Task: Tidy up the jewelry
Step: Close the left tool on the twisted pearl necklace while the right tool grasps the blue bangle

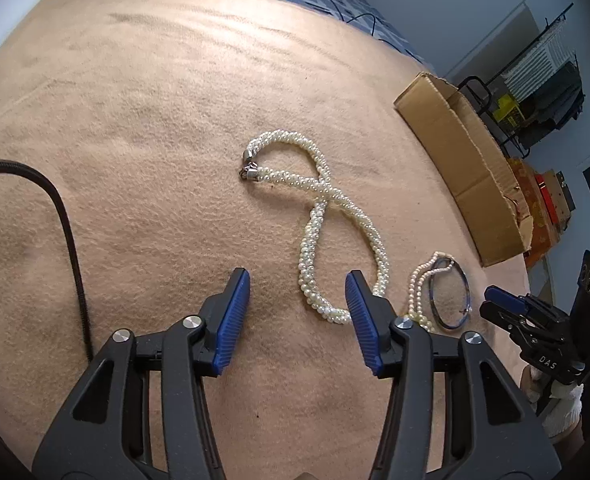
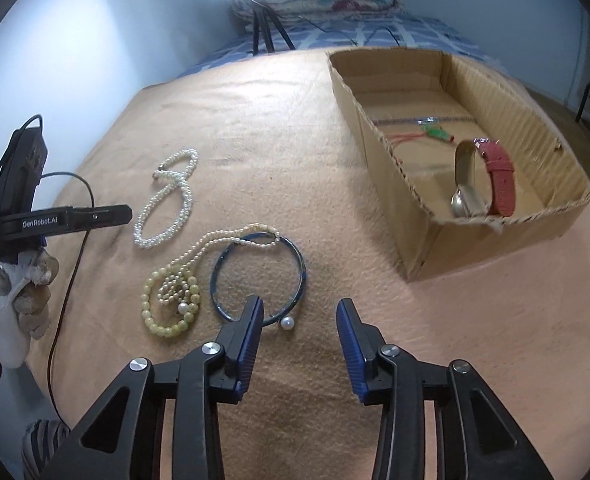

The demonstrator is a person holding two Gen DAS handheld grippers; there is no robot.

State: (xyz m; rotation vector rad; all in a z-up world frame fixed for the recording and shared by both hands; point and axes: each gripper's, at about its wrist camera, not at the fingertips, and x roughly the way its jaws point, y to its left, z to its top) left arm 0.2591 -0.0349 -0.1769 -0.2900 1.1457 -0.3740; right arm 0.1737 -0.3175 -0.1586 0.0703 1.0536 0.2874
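Tan fleece blanket (image 2: 279, 128) covering a bed, blue patterned sheet and folded quilt lying beyond, bright lamp glaring overhead. Cardboard box (image 2: 423, 236) sitting open on the blanket at right, holding a red-strapped watch (image 2: 499, 176), a metal cuff (image 2: 467, 180) and a small green piece (image 2: 437, 133). Twisted pearl necklace (image 1: 327, 216) lying crossed over itself mid-blanket. Thin pearl strand (image 2: 215, 248) trailing over a blue bangle (image 2: 301, 270), ending in a heap inside a ring of yellow beads (image 2: 151, 312). Left claw (image 1: 297, 318) hovering low, jaws standing apart, right pad just beside the twisted necklace's near loop, gripping nothing. Right claw (image 2: 299, 334) likewise spread wide and empty, left pad overlapping the bangle's near edge, single white pearl (image 2: 288, 323) lying between the pads.
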